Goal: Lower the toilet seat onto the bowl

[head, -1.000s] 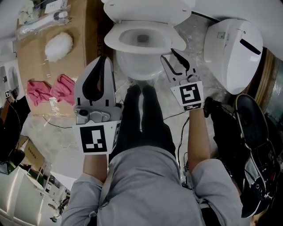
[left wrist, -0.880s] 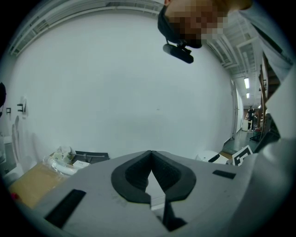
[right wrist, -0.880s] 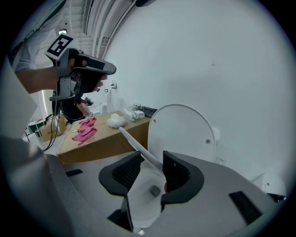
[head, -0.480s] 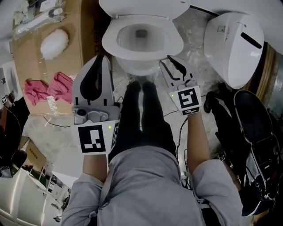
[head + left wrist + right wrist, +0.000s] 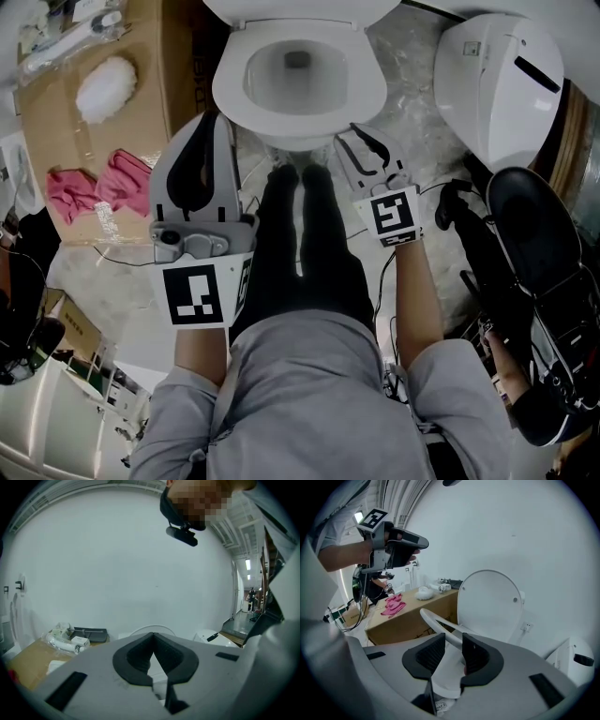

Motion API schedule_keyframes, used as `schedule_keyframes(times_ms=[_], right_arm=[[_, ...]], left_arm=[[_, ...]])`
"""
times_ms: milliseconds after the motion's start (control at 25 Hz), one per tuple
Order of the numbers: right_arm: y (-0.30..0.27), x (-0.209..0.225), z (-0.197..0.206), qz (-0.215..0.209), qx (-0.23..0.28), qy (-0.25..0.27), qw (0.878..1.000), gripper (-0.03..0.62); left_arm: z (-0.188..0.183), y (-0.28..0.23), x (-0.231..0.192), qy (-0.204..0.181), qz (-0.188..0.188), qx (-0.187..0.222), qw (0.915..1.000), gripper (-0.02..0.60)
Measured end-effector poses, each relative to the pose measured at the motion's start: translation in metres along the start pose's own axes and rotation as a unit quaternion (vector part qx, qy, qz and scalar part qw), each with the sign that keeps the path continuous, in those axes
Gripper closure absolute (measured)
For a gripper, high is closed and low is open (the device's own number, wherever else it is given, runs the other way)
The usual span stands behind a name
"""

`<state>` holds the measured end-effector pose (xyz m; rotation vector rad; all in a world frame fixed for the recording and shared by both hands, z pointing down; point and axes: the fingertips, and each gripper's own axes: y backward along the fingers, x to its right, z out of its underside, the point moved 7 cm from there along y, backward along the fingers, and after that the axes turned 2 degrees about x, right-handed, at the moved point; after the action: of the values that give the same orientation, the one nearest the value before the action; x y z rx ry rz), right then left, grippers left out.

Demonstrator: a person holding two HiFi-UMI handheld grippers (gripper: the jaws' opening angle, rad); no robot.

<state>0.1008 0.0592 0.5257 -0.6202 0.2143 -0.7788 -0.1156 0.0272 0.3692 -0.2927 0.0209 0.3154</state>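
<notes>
The right claw had sunk lower, its jaws just closing onto the white toilet seat. The oval ring tilted low over the bowl, before the upright lid. The left claw hung closed and empty.

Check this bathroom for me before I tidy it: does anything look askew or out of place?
The toilet seat is not flat on the bowl: it hangs tilted between the right gripper's jaws, which have just been closing. Pink cloths lie crumpled on a cardboard box beside the toilet.
</notes>
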Motion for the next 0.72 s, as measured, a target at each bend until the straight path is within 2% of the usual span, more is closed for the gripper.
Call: schedule_keyframes(times_ms=[720], right_arm=[[-0.004,-0.033,0.056,-0.016,-0.073,0.039,0.996,0.491]], left_arm=[[0.022,0.002,-0.004,0.0,-0.004,-0.008,1.0,0.581]])
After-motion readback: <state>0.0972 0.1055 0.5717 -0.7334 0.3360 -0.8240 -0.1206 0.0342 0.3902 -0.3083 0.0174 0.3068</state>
